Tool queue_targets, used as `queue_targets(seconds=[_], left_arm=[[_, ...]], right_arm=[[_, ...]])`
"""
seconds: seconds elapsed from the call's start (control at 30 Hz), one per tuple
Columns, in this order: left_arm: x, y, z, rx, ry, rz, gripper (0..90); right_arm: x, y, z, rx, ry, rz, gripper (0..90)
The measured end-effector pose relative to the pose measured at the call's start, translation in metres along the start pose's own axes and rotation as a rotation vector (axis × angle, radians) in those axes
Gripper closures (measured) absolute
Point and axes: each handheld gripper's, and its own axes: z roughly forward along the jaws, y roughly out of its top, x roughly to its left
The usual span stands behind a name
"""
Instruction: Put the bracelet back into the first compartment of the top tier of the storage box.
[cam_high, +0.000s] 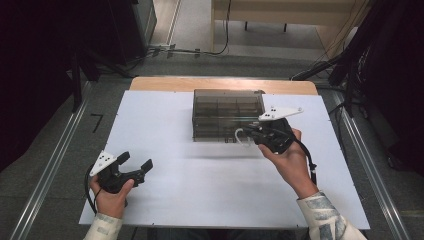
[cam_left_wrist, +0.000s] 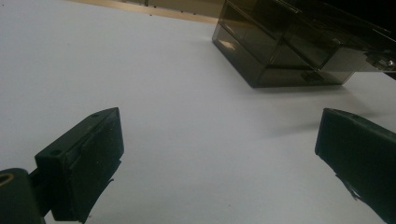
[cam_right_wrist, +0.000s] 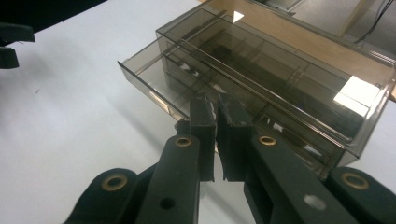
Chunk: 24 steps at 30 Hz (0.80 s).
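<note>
Closest to you, your left gripper (cam_high: 134, 166) rests low at the near left of the white table (cam_high: 165, 135), jaws spread wide with nothing between them. Your right gripper (cam_right_wrist: 215, 122) is clenched, its pads nearly touching at the front of a drawer (cam_right_wrist: 154, 79) that stands partly pulled out of the smoky transparent organizer box (cam_high: 227, 112). Whether the pads pinch the drawer's handle cannot be told (they hide that spot). That box sits at the far middle of the table, well apart from your left gripper, with its divided compartments visible through the lid.
</note>
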Motion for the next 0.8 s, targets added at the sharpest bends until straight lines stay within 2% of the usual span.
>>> queue_targets(seconds=[0.8], left_arm=[[0.0, 0.0, 0.0, -0.002, -0.002, 0.001, 1.8]], right_arm=[[0.013, 0.024, 0.018, -0.01, 0.031, -0.032, 83.3]])
